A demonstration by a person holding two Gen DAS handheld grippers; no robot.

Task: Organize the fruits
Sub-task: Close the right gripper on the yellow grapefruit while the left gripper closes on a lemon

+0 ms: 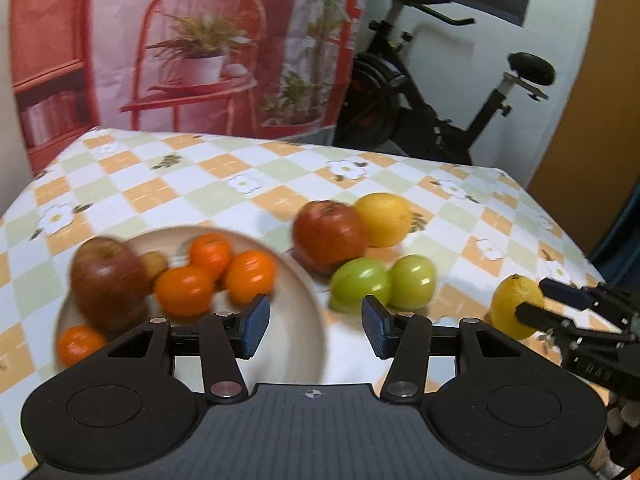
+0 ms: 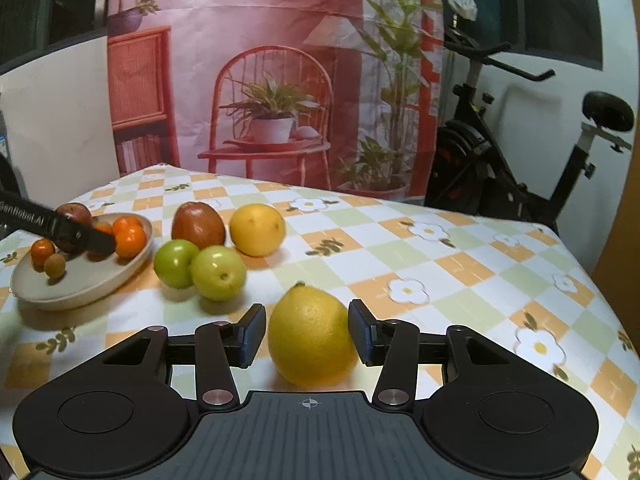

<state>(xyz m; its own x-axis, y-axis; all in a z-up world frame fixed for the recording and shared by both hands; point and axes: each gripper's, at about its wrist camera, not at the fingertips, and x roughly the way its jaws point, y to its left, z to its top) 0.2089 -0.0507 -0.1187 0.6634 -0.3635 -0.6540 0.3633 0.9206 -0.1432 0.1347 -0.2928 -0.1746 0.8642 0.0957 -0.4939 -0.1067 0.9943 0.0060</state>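
Observation:
A yellow lemon rests on the checked tablecloth between the jaws of my right gripper. The jaws stand open, with a thin gap at the left pad. The left wrist view shows the same lemon and right gripper at the right edge. My left gripper hovers open and empty over the right rim of a beige plate. On the plate lie a red apple, several oranges and a small brown fruit.
Loose on the cloth right of the plate are a red apple, a yellow citrus and two green apples. A printed backdrop hangs behind the table. An exercise bike stands past the far right corner.

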